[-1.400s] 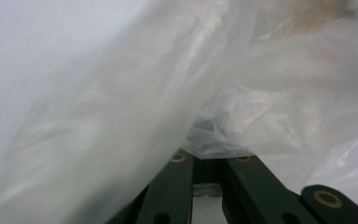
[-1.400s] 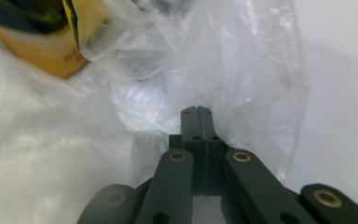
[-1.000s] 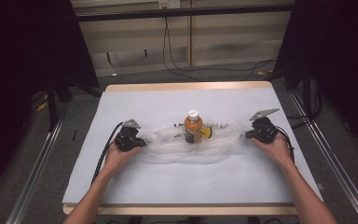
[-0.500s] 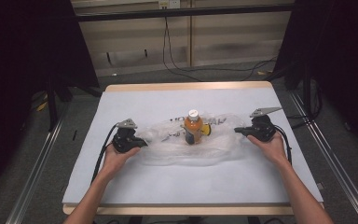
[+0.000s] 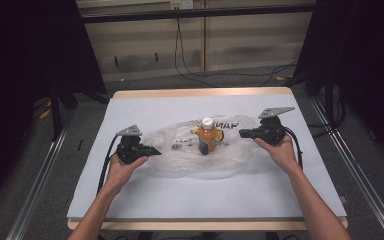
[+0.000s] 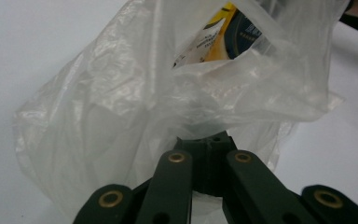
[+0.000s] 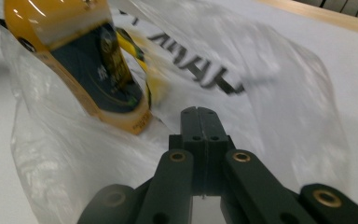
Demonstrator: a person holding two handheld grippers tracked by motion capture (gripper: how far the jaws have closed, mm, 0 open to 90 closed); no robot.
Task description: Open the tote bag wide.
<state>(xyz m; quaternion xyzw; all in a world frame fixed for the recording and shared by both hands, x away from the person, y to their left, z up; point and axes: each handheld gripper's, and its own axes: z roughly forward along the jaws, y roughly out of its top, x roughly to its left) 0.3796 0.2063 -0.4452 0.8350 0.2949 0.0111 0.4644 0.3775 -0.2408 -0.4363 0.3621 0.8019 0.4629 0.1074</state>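
Observation:
An orange bottle [image 5: 206, 137] with a white cap stands upright inside a clear plastic bag [image 5: 190, 162] spread across the middle of the white table [image 5: 145, 107]. My left gripper [image 5: 156, 150] is shut on the bag's left end, and my right gripper [image 5: 242, 133] is shut on its right end. In the left gripper view the shut left gripper [image 6: 205, 140] pinches crumpled bag film [image 6: 121, 107], with the bottle's label [image 6: 228, 32] showing through. In the right gripper view the right gripper [image 7: 199, 112] is closed on the film [image 7: 270, 93], and the bottle [image 7: 88, 60] stands close at the upper left.
The table has a wooden far edge [image 5: 200, 92]. Bare white surface lies in front of the bag [image 5: 205, 200] and behind it. Metal rails [image 5: 35, 195] run along both sides. Cables [image 5: 195, 75] lie on the floor beyond the table.
The right gripper has shifted a little toward the far side and inward with its end of the bag. The left gripper has edged slightly outward. The bottle stays in place.

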